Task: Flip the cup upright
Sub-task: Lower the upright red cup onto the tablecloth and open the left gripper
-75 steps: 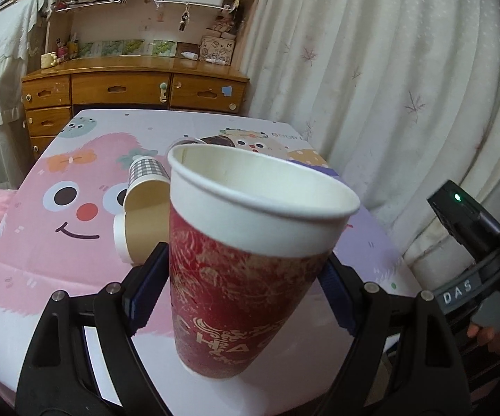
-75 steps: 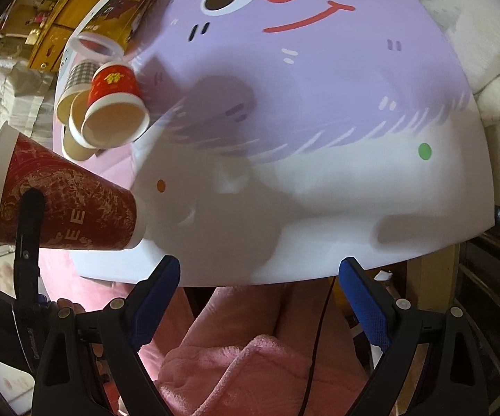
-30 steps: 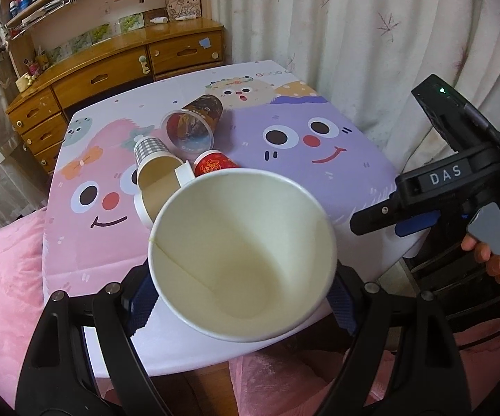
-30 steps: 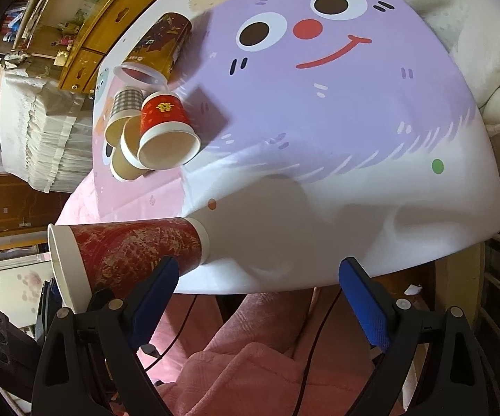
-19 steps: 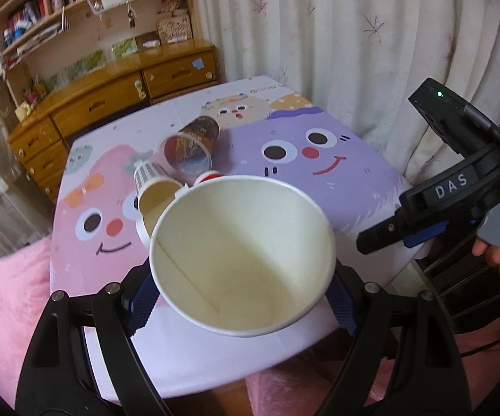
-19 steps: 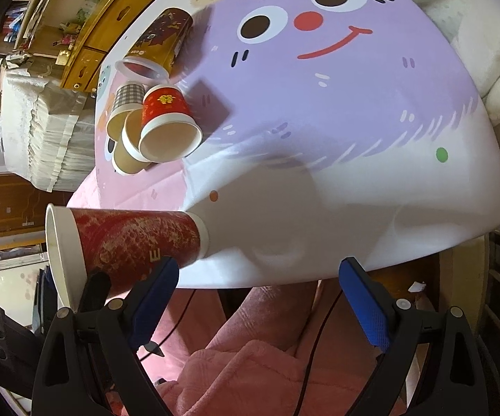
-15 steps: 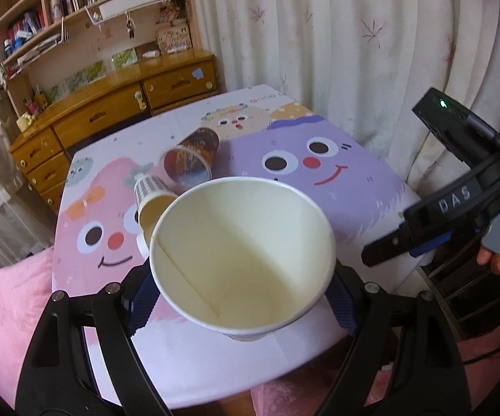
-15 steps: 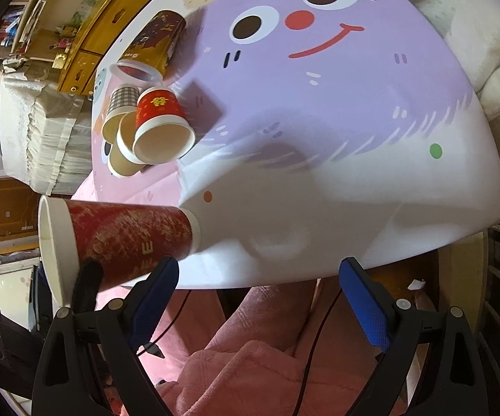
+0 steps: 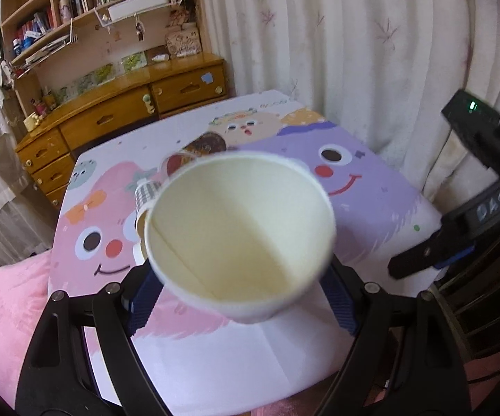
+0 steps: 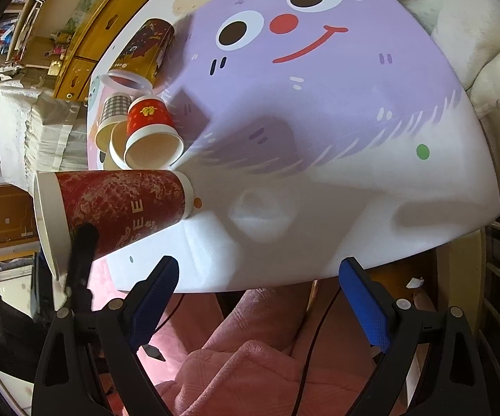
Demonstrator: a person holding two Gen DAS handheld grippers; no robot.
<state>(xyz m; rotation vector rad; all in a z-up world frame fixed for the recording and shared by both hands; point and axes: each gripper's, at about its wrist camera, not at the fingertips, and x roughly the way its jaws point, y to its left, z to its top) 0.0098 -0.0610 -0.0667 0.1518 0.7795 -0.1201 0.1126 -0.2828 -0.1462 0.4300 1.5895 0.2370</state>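
Observation:
My left gripper is shut on a tall red paper cup with a white rim. I see straight into its cream inside, mouth toward the camera, above the near edge of the cartoon-print table. In the right wrist view the same cup appears sideways at the left, its base at the table edge, with a left finger across it. My right gripper is open and empty, off the table's near edge.
Several small paper cups lie on their sides in a cluster on the table, with a brown patterned cup beyond. A wooden dresser and curtain stand behind. A pink blanket lies below the right gripper.
The left gripper has tilted the red cup from looking straight down into it toward a more level angle and moved it over the table edge. The right gripper has barely moved.

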